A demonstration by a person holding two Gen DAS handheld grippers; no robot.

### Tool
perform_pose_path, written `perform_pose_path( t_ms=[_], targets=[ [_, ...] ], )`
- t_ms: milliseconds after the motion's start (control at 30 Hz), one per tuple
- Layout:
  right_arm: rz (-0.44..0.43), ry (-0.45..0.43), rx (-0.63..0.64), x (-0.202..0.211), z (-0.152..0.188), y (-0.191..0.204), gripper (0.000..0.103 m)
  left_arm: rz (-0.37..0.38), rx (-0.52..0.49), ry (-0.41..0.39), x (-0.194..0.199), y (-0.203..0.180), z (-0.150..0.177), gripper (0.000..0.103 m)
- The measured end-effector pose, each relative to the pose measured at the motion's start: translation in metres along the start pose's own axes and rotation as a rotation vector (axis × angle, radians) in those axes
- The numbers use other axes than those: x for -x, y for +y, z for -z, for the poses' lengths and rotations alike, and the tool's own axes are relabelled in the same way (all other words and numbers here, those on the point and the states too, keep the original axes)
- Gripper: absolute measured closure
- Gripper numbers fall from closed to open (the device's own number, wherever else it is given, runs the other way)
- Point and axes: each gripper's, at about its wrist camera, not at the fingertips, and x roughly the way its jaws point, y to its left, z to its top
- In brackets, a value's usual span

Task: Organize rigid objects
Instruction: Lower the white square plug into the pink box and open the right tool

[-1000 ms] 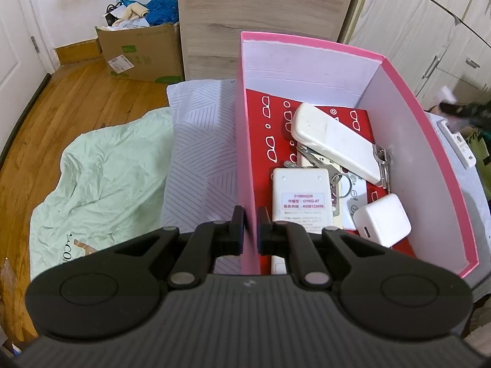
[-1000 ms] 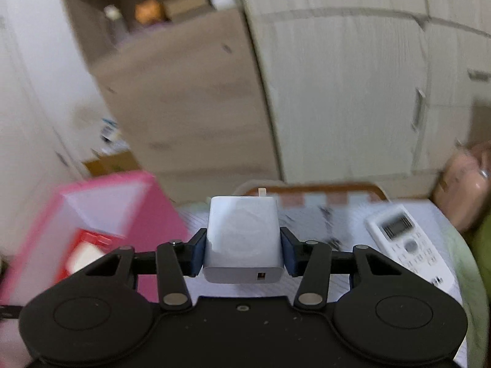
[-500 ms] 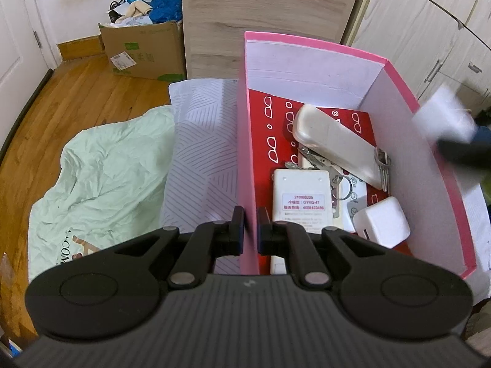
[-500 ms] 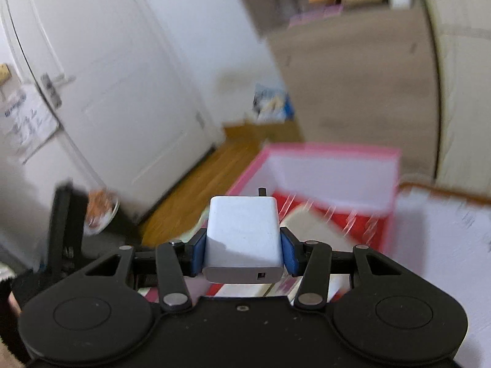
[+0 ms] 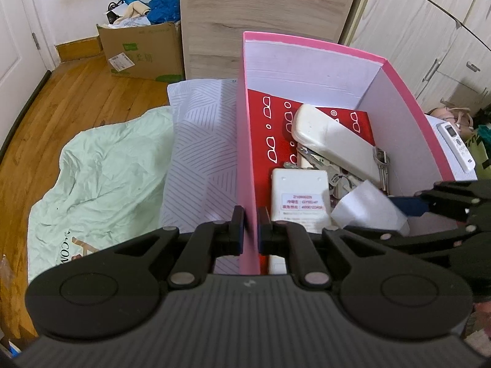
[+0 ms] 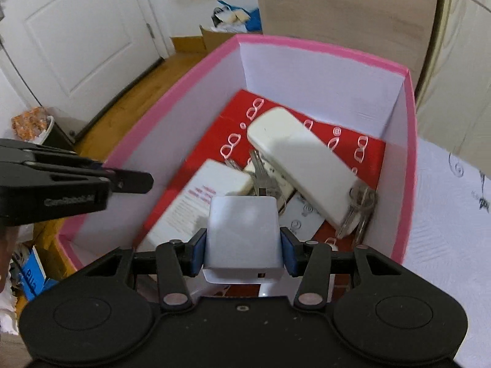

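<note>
My right claw [image 6: 242,253] clamped on the white charger [image 6: 242,236] above the pink box [image 6: 409,165], my left claw [image 5: 249,225] pinching the box's near wall, remote [image 6: 302,165] and keys [image 6: 362,208] inside

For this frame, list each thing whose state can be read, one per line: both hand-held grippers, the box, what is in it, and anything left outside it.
Left hand-held gripper: shut on the pink box's wall.
Right hand-held gripper: shut on the white charger, over the box.
Pink box: open, no lid, partly filled.
Long white remote: lying inside, tilted on other items.
Keys: inside, against the wall.
Labelled white adapter: flat inside.
Air-conditioner remote: outside the box.
</note>
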Motion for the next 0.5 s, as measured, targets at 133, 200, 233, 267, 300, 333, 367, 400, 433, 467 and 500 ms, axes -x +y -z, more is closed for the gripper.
perform_pose_path(
  t_ms=[133, 200, 233, 267, 300, 333, 367, 400, 433, 467, 500],
  targets=[
    [-0.068, 0.02, -0.038, 0.006, -0.003, -0.004, 0.042, -0.002, -0.002, 0.001, 0.0, -0.001, 0.0, 0.096],
    [-0.101, -0.007, -0.054, 0.018, -0.006, -0.006, 0.041, -0.006, -0.004, 0.0, 0.0, -0.002, 0.0, 0.096],
    [-0.107, -0.029, -0.057, 0.026, -0.006, -0.008, 0.041, -0.008, -0.005, 0.0, 0.0, -0.002, 0.0, 0.096],
    [-0.106, -0.056, -0.057, 0.035, -0.007, -0.009, 0.041, -0.009, -0.003, 0.001, 0.0, -0.002, 0.0, 0.096],
    [-0.103, -0.09, -0.052, 0.046, -0.007, -0.012, 0.041, -0.009, 0.002, 0.001, 0.0, -0.002, -0.001, 0.096],
    [-0.101, -0.117, -0.05, 0.055, -0.006, -0.016, 0.04, -0.011, 0.003, 0.001, 0.0, -0.002, -0.001, 0.096],
    [-0.101, -0.147, -0.051, 0.066, -0.005, -0.021, 0.04, -0.012, 0.002, 0.001, -0.001, -0.003, -0.001, 0.096],
    [-0.103, -0.174, -0.054, 0.075, -0.003, -0.028, 0.04, -0.014, 0.002, 0.001, -0.001, -0.003, -0.001, 0.096],
    [-0.104, -0.199, -0.056, 0.084, 0.0, -0.034, 0.04, -0.017, 0.003, 0.001, -0.001, -0.003, -0.002, 0.096],
    [-0.101, -0.232, -0.058, 0.094, 0.004, -0.042, 0.039, -0.018, 0.003, 0.001, -0.001, -0.004, -0.002, 0.096],
    [-0.096, -0.262, -0.058, 0.102, 0.007, -0.049, 0.037, -0.02, 0.003, 0.001, -0.001, -0.005, -0.002, 0.096]
  ],
)
